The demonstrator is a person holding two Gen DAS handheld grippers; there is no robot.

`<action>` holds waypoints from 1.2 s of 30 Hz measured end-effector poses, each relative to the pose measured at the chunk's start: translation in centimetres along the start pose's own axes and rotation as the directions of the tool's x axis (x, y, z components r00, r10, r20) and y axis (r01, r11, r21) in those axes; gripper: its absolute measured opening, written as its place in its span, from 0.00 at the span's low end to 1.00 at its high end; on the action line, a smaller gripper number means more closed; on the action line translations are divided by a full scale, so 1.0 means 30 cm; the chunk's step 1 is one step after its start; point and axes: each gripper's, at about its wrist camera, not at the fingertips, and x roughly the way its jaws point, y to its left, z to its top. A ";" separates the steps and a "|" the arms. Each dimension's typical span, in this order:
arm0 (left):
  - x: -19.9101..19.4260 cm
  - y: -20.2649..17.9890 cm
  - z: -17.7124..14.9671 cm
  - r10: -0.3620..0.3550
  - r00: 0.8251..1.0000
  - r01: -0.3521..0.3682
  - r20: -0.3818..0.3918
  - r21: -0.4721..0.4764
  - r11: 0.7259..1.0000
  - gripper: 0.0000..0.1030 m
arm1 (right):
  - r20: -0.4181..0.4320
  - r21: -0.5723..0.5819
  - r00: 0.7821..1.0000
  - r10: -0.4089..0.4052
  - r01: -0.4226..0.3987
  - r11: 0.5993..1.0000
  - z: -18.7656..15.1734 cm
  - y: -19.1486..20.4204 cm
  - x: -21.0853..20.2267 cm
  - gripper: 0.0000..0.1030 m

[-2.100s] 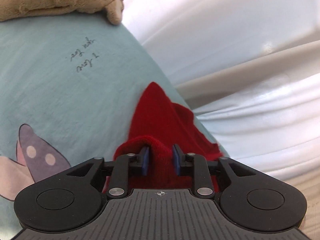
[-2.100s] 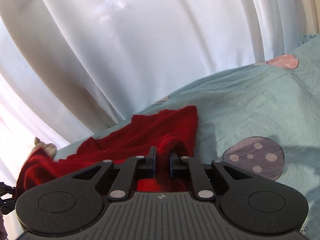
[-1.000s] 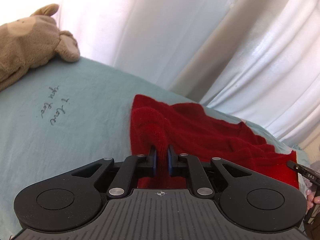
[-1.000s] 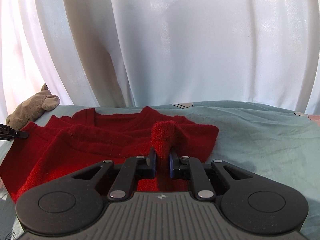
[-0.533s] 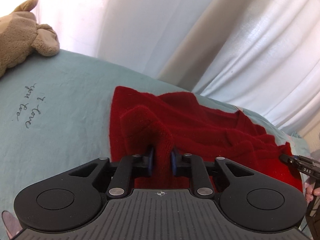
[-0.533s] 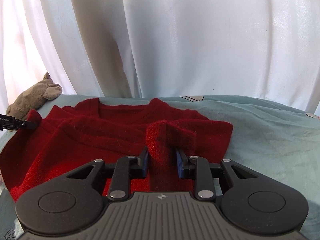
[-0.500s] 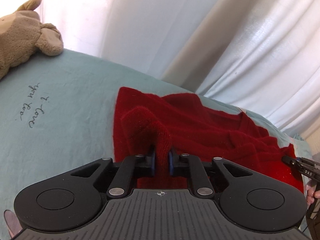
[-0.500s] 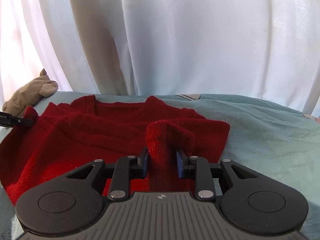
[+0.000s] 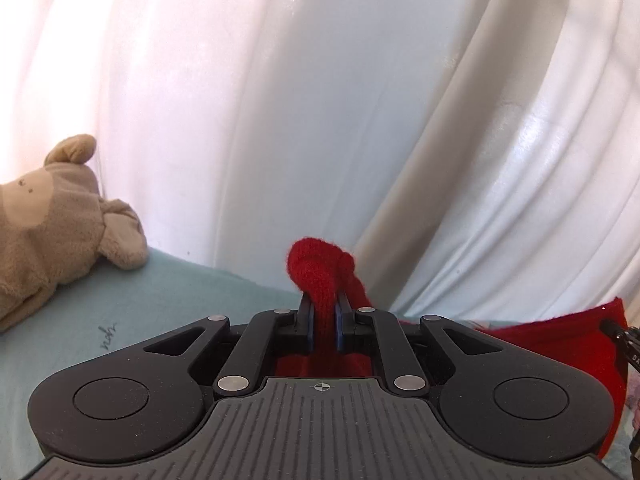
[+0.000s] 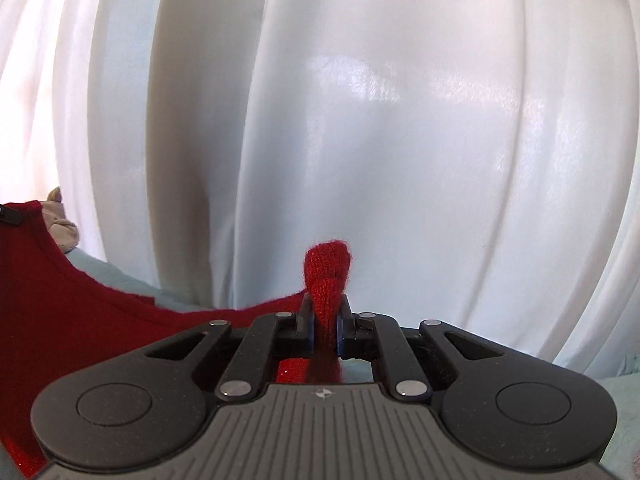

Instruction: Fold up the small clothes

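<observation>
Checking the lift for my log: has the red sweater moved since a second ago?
Yes. The red sweater has come up off the teal sheet; pinched by both grippers, it now hangs against the white curtain.

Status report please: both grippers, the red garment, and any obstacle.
Left gripper shut on red sweater. Right gripper shut on it too. Sweater lifted, stretched between them. Plush toy lies aside, apart.

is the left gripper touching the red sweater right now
Touching. In the left wrist view the left gripper has both jaws closed on a bunched fold of the red sweater, knit squeezed between the pads with no gap.
</observation>
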 end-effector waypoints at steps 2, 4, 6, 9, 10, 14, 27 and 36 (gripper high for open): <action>0.041 -0.006 0.005 0.040 0.999 -0.041 0.026 0.013 0.999 0.11 | 0.016 -0.004 0.998 -0.065 0.065 0.998 0.007 0.000 0.040 0.08; 0.120 -0.008 -0.014 0.099 0.995 -0.099 0.001 0.030 0.995 0.12 | 0.010 -0.044 0.992 -0.125 0.126 0.991 -0.011 0.008 0.099 0.08; 0.215 -0.014 -0.058 0.173 0.983 -0.170 -0.061 0.056 0.984 0.12 | -0.014 -0.089 0.987 -0.158 0.156 0.984 -0.049 0.023 0.161 0.08; 0.307 -0.006 -0.130 0.200 0.965 -0.195 -0.172 0.047 0.980 0.13 | -0.105 -0.133 0.978 -0.182 0.167 0.977 -0.130 0.049 0.256 0.09; 0.313 -0.004 -0.148 0.198 0.963 -0.194 -0.183 0.041 0.980 0.14 | -0.133 -0.142 0.975 -0.180 0.161 0.977 -0.151 0.056 0.271 0.09; 0.308 0.015 -0.160 0.135 0.970 -0.134 -0.204 0.022 0.991 0.35 | -0.211 -0.094 0.970 -0.123 0.106 0.990 -0.182 0.037 0.281 0.13; 0.289 -0.026 -0.144 0.331 0.941 -0.325 -0.075 0.078 0.942 0.12 | -0.073 -0.275 0.936 -0.344 0.312 0.909 -0.174 0.127 0.293 0.08; 0.157 -0.065 -0.190 0.358 0.930 -0.357 -0.080 0.029 0.934 0.51 | -0.111 -0.311 0.890 -0.443 0.393 0.866 -0.213 0.153 0.249 0.19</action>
